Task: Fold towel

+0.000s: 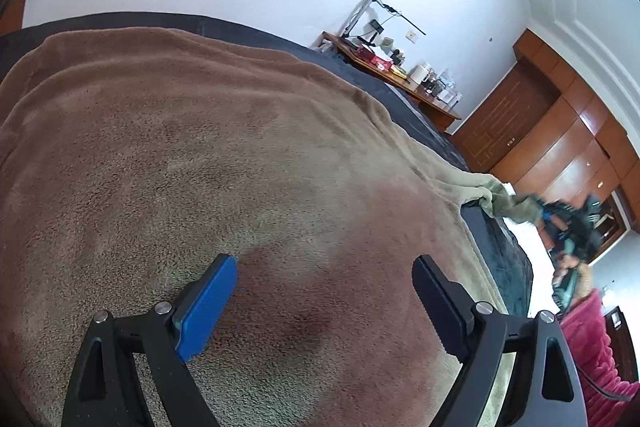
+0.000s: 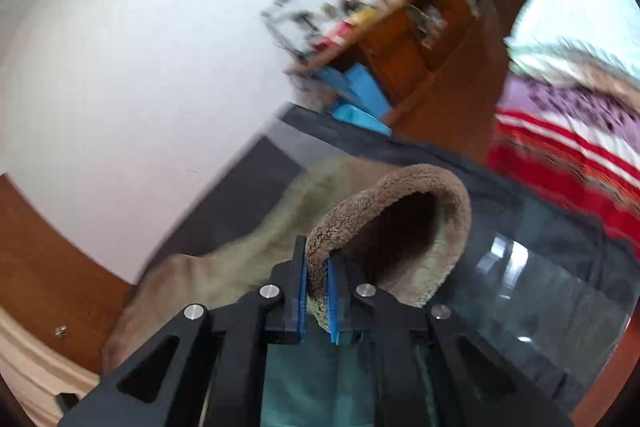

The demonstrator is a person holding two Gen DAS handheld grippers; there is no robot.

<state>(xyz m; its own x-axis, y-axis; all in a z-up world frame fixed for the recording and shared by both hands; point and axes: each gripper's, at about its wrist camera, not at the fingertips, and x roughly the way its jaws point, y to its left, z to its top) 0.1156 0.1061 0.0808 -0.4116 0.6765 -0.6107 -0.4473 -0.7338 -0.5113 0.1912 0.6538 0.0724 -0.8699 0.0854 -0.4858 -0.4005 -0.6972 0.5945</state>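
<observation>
The brown towel (image 1: pixel 208 155) lies spread flat over a dark-covered bed (image 1: pixel 404 99), filling most of the left wrist view. Its long axis runs from the near left corner of that view toward the far right, where one corner (image 1: pixel 508 201) narrows to a stretched point past the bed's edge. Soft ridges (image 1: pixel 120 67) run along the towel's far side, parallel to the far hem.

The left gripper (image 1: pixel 324 291) hovers low over the middle of the towel with its fingers spread wide, the blue pad (image 1: pixel 208 307) on one side and the black finger (image 1: pixel 440 311) on the other; whether the tips touch the pile cannot be told. Nothing lies between them but the towel's nap.

Farther right, the towel's right edge follows the bed's side, leaving a strip of dark cover bare. Beyond it stand a wooden desk (image 1: pixel 400 79) with small clutter against the white wall, then wooden cabinets (image 1: pixel 560 147).

At the stretched corner, the right gripper (image 1: pixel 560 223) shows blurred in the left view. In its own view, the right gripper (image 2: pixel 318 287) is pinching the towel's edge (image 2: pixel 316 267) tight between its blue pads, and the fabric arches up and over in a loop (image 2: pixel 400 199) to the right of the fingers. The rest of the towel (image 2: pixel 224 267) trails away to the left, back toward the bed. On the right, striped red and white bedding (image 2: pixel 568 155) sits close by.
</observation>
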